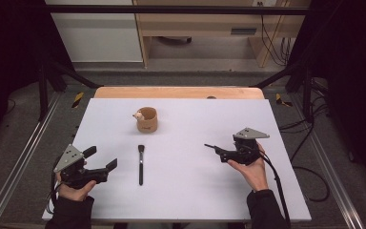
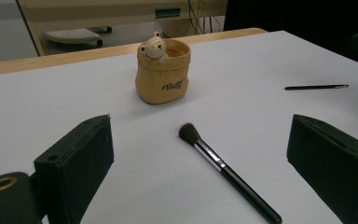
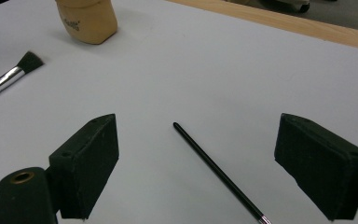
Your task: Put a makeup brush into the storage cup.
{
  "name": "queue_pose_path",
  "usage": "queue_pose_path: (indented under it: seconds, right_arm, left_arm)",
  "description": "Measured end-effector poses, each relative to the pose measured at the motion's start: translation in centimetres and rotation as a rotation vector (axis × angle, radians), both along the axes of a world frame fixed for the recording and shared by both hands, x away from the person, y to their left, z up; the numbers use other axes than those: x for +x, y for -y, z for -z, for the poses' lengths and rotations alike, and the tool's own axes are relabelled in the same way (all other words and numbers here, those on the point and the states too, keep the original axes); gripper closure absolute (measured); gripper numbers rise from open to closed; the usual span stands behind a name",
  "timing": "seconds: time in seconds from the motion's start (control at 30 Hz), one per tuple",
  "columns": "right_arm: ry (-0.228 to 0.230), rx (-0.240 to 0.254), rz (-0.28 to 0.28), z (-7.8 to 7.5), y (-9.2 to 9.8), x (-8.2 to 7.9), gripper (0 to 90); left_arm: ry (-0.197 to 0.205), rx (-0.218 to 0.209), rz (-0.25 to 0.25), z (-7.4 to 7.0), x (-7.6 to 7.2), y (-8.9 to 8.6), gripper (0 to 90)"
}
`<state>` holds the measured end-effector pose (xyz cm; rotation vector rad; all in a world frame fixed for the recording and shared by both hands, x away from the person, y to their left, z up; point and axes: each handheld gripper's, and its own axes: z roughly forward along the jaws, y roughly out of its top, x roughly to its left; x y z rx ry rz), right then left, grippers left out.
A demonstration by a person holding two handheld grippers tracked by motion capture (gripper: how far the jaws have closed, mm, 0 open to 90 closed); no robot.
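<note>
A tan pot [image 1: 147,119] with a small bear figure on its rim stands at the back middle of the white table [image 1: 195,195]. In front of it lies a black makeup brush [image 1: 141,165], bristles toward the pot. My left gripper [image 1: 101,158] rests open near the front left and points at the brush [image 2: 228,175] and the pot [image 2: 163,74]. My right gripper [image 1: 222,153] is low over the table at the right, open. A thin black pen [image 3: 214,170] lies on the table between its jaws, untouched. The same pen [image 1: 210,146] pokes out to the left of that gripper.
A wooden strip [image 1: 178,92] borders the table's far edge. Dark metal frame legs [image 1: 45,76] stand at both back corners, and cables [image 1: 310,171] lie on the floor at the right. Furniture stands beyond the table.
</note>
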<state>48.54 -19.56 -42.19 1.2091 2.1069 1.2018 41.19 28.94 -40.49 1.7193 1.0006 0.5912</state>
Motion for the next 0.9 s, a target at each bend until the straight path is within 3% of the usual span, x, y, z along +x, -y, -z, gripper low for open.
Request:
queue_pose_path:
  seconds: [0.9]
  right_arm:
    - [-0.108, -0.114, 0.017, 3.2, -1.3, 3.0, 20.4]
  left_arm:
    - [-0.002, 0.006, 0.007, 0.1, 0.0, 0.2, 6.5]
